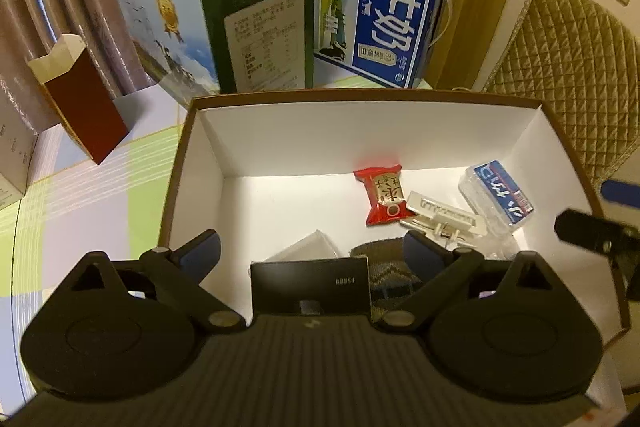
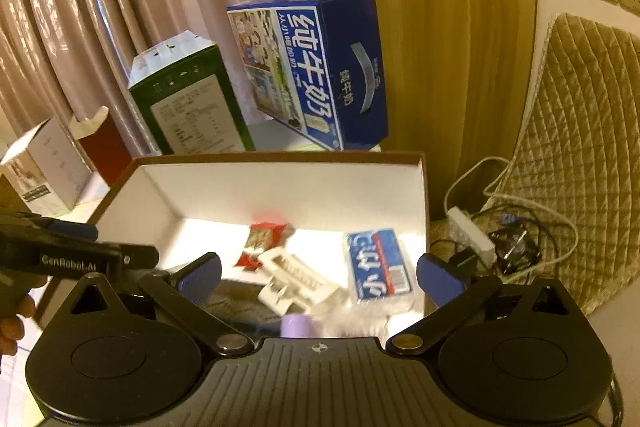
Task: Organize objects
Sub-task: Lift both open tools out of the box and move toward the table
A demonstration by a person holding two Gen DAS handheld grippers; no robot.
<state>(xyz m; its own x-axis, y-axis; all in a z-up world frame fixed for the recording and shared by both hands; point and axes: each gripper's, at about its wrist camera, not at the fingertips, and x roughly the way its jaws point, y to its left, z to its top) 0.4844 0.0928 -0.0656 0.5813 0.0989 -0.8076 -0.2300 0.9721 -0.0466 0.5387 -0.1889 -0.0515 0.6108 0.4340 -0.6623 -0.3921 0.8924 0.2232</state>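
Observation:
An open box (image 1: 372,95) with white walls and a brown rim holds a red snack packet (image 1: 383,195), a white plastic clip (image 1: 442,217), a blue-labelled tissue pack (image 1: 500,193), a black card (image 1: 310,285), a clear plastic piece (image 1: 310,247) and a grey knitted cloth (image 1: 386,273). My left gripper (image 1: 312,253) hangs open over the box's near part, its pads clear of the card. The right wrist view shows the same box (image 2: 280,158), packet (image 2: 262,239), clip (image 2: 296,279), tissue pack (image 2: 378,267) and a lilac object (image 2: 296,325). My right gripper (image 2: 320,279) is open, touching nothing.
Behind the box stand a green-and-white carton (image 1: 224,23) and a blue milk carton (image 1: 384,7). A dark red box (image 1: 84,107) and a white box (image 2: 44,171) sit to the left. A quilted chair (image 2: 580,155), a power strip (image 2: 472,231) and cables lie to the right.

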